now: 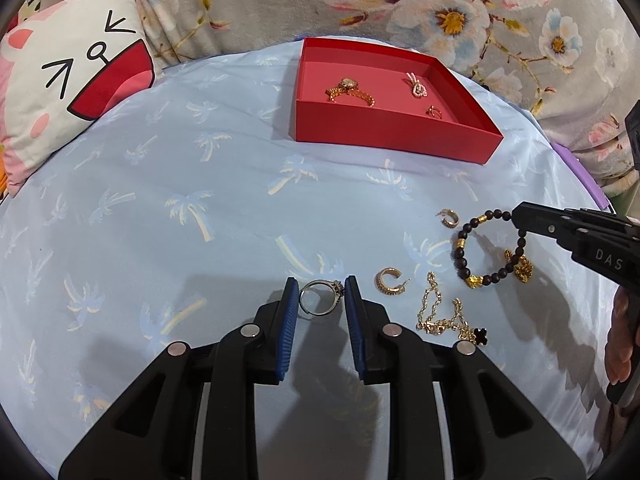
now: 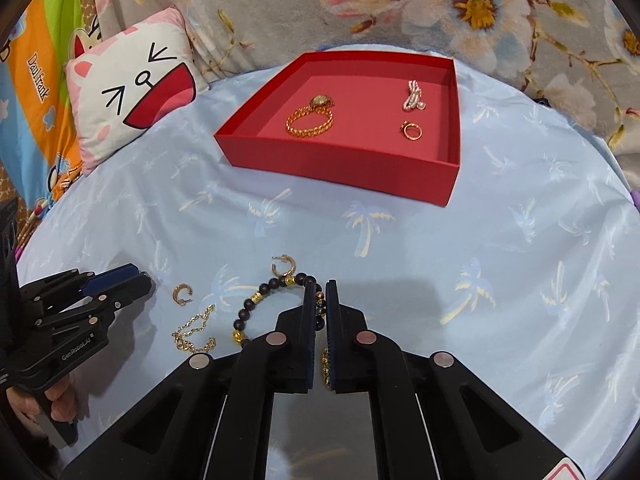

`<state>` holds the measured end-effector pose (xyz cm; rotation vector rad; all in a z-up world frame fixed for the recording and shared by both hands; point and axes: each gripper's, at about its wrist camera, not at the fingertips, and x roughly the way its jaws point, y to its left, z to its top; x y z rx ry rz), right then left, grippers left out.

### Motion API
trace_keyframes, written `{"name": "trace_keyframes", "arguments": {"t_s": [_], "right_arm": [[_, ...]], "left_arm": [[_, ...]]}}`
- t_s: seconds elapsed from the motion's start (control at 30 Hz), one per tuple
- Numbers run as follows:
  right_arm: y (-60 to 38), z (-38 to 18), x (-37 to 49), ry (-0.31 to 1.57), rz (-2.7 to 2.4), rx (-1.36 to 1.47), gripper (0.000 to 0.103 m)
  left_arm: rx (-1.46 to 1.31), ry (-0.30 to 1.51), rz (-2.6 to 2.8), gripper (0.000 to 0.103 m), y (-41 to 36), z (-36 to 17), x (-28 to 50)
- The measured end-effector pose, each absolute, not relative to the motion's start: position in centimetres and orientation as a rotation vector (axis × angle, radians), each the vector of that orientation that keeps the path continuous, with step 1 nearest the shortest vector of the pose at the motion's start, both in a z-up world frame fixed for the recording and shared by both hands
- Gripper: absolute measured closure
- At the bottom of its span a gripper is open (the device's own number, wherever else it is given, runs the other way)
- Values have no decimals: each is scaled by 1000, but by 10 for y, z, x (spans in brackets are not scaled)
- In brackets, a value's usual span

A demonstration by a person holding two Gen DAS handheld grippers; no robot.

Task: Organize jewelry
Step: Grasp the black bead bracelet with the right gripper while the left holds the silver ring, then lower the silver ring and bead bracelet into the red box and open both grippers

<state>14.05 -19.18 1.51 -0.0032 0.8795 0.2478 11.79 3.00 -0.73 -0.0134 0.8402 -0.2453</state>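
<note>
Left claw [image 1: 321,294] spread around silver ring [image 1: 321,298] on the blue bedsheet [image 1: 200,200], pads not quite touching it. Right claw [image 2: 321,296] pinching beaded bracelet [image 2: 256,304]. Gold watch [image 2: 314,114] lies in red box [image 2: 340,168].

On the bed sheet [image 1: 160,184], the box [image 1: 384,132] sits toward the far side, with the pillow [image 1: 68,92] off to its left. In the box lie 3 pieces: the watch [image 1: 350,90] at left, the pearl piece [image 1: 416,86] at right, and a small ring [image 1: 434,112] nearer than it. Near the cameras, the ring [image 1: 320,298] lies leftmost, then 1 hoop earring [image 1: 388,280], the chain [image 1: 436,312], and the bead bracelet [image 1: 484,252], with another hoop earring [image 1: 448,218] just beyond the bracelet.
</note>
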Motion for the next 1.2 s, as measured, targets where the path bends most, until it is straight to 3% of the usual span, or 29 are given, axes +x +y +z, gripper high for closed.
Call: {"name": "trace_keyframes", "arguments": {"t_s": [0.37, 0.7, 0.9, 1.2], "right_arm": [[-200, 70, 154, 771, 219, -77, 99], [-203, 118, 226, 719, 212, -44, 99], [-204, 102, 274, 765, 193, -1, 99], [-216, 47, 307, 877, 150, -5, 99]], "left_arm": [[24, 790, -278, 80, 33, 26, 133], [59, 659, -341, 80, -4, 96, 197], [33, 666, -374, 80, -33, 105, 250], [0, 795, -384, 80, -54, 68, 303]]}}
